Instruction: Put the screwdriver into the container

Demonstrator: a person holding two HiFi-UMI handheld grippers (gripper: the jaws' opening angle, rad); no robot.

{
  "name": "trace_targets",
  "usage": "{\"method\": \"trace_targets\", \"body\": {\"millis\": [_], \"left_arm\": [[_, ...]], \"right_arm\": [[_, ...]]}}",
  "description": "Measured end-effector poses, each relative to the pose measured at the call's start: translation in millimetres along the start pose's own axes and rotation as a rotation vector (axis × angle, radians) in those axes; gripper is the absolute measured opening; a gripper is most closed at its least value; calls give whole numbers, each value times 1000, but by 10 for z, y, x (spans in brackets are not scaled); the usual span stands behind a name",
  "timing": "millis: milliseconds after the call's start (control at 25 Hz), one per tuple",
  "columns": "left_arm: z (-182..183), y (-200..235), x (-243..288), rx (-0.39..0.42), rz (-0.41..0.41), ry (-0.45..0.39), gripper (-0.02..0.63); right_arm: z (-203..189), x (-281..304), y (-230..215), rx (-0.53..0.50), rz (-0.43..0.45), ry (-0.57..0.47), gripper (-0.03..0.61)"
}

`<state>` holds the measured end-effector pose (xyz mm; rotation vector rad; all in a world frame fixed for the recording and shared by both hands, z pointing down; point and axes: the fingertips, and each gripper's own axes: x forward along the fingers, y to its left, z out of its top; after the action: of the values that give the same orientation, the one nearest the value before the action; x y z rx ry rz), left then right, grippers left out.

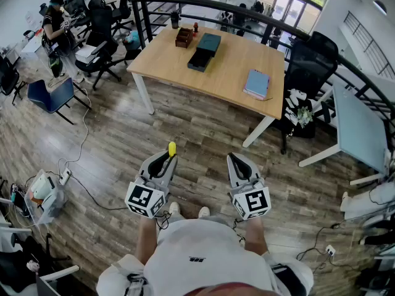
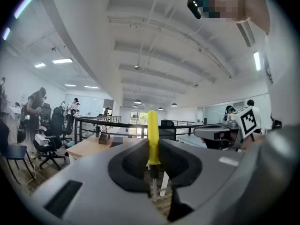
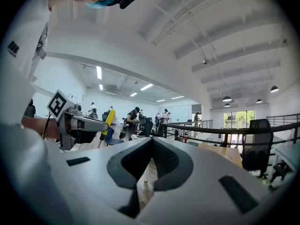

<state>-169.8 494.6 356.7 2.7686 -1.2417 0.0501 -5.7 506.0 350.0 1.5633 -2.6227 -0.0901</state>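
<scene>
A screwdriver with a yellow handle (image 1: 171, 148) stands upright between the jaws of my left gripper (image 1: 167, 157), which is shut on it. In the left gripper view the handle (image 2: 152, 135) rises above the jaws and the thin metal shaft (image 2: 153, 184) hangs below. My right gripper (image 1: 236, 158) is held level beside it, shut with nothing in it (image 3: 152, 142). Both hang over the wood floor, well short of the table (image 1: 228, 73). Far off on that table sit a brown box (image 1: 183, 37), a dark teal box (image 1: 208, 42) and a black tray (image 1: 198, 61).
A blue notebook (image 1: 257, 83) lies at the table's right end. Black office chairs (image 1: 102, 39) and a person stand at the left, with a black railing (image 1: 259, 17) behind the table. Another black chair (image 1: 308, 66) and a white desk (image 1: 361, 128) are at the right. Cables (image 1: 74, 165) trail across the floor on the left.
</scene>
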Motion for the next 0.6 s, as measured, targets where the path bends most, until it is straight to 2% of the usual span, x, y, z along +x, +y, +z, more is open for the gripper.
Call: {"method": "trace_targets", "body": {"millis": [280,600], "left_arm": [[42,-282,273,-8,16,-15,69],[68,-190,592,16,41,-21,69]], "right_arm": [[-2,-38,-349,-12,39,-7,-9],[-67,202,-596,-16,68,-11,-8]]}}
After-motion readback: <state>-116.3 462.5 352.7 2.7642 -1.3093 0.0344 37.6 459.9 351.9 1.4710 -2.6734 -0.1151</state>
